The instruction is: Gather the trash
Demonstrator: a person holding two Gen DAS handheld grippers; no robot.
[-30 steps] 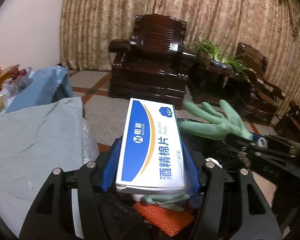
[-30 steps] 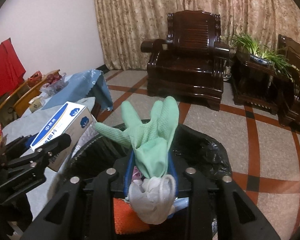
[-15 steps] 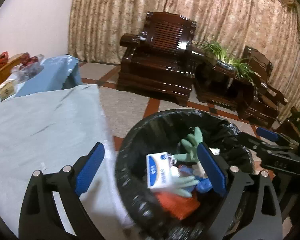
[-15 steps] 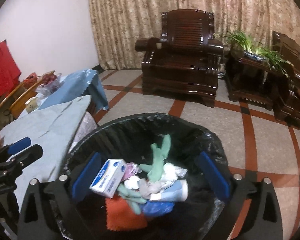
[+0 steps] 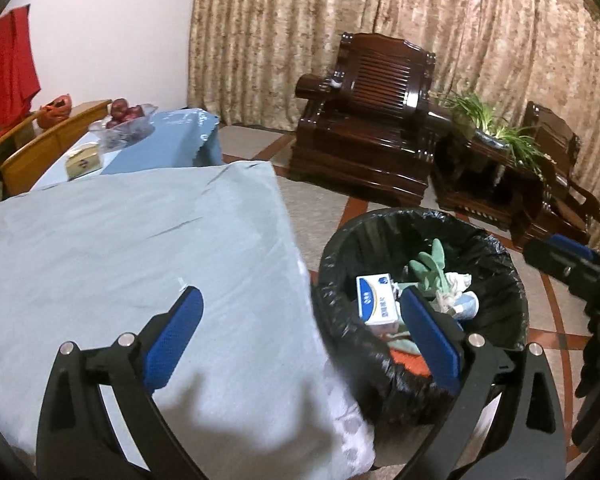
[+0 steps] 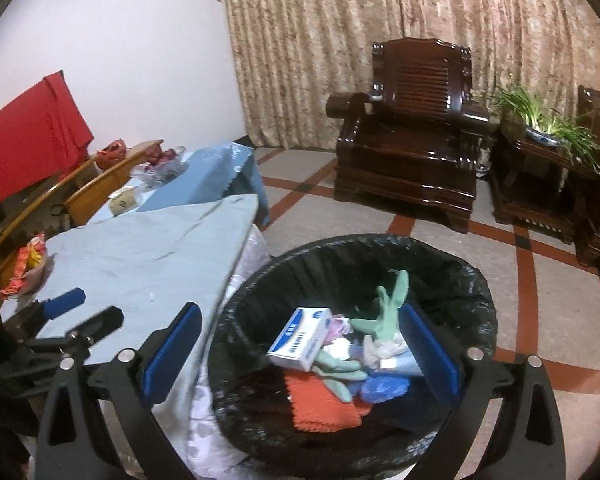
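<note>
A black-lined trash bin point(image 6: 472, 280) stands on the floor beside the table; it also shows in the left wrist view point(image 5: 500, 256). Inside lie a blue and white alcohol pad box point(image 6: 300, 338), a green glove point(image 6: 388, 312), an orange net point(image 6: 320, 400) and other scraps. The box point(image 5: 376, 300) and glove point(image 5: 432, 268) show in the left wrist view too. My left gripper point(image 5: 296, 340) is open and empty over the table's right edge. My right gripper point(image 6: 300, 356) is open and empty above the bin.
The table with a light blue cloth point(image 5: 140, 240) sits left of the bin. A snack wrapper point(image 6: 30, 264) lies at its left. A fruit bowl point(image 5: 126, 120) and small box point(image 5: 84, 160) stand behind. Dark wooden armchairs point(image 6: 412, 144) and a plant point(image 6: 548, 124) line the curtain.
Both grippers opened and dropped the box and the green glove into the bin. Both have since pulled back and up; the left one has swung left over the table.
</note>
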